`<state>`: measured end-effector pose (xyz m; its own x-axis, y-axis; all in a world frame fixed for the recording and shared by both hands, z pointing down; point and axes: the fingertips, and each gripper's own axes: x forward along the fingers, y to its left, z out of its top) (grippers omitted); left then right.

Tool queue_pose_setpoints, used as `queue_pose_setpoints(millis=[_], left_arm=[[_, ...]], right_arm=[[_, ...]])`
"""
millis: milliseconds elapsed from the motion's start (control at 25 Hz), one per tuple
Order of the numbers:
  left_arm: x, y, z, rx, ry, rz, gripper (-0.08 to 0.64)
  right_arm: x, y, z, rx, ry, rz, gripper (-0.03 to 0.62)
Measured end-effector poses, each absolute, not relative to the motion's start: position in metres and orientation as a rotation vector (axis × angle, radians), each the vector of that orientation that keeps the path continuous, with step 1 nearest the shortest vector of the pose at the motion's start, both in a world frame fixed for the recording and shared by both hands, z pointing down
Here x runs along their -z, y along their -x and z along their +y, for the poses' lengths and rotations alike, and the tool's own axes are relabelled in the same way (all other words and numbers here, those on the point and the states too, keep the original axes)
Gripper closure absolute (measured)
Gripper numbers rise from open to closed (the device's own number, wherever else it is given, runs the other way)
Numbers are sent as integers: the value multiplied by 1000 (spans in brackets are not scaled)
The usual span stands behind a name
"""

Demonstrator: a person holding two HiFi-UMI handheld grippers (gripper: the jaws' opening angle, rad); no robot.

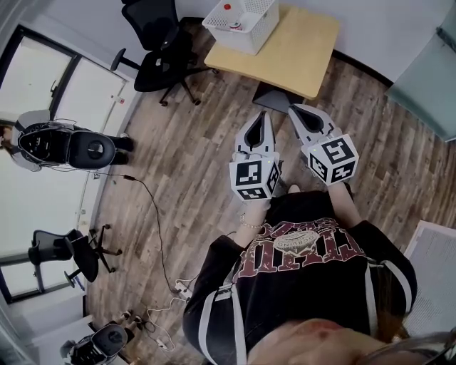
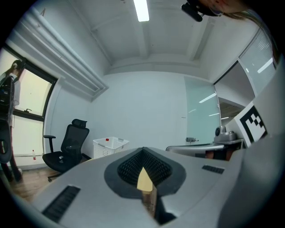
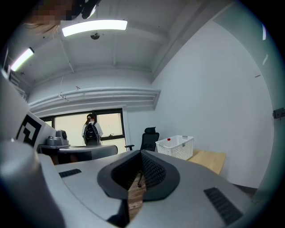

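- Left gripper (image 1: 261,115): jaws clenched together, empty, just off the table's (image 1: 303,53) near edge.
- Right gripper (image 1: 295,109): clenched too, empty, alongside.
- White basket (image 1: 244,39): table's left corner.

Office room: black swivel chairs (image 1: 160,53) on wood-plank floor (image 1: 206,135), light wooden worktop (image 1: 299,50) carrying a white laundry-style basket (image 1: 241,21), big windows (image 1: 50,93), ceiling strip lights (image 2: 142,10), frosted glass partition (image 2: 200,111).

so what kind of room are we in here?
Looks like an office or lab room: black swivel chairs, a light wooden desk carrying a white basket, plank flooring and a big window.
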<state>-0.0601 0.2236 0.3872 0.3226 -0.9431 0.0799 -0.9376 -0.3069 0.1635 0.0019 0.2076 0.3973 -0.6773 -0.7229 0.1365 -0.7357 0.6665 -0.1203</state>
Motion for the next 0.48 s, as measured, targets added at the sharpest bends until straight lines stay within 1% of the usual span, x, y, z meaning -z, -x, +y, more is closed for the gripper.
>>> queue_pose_setpoints(millis=[480], left_arm=[[-394,71,179,30,-2424,-1667,512]], right_arm=[[-399,13,165,-249,-1260,-2767,574]])
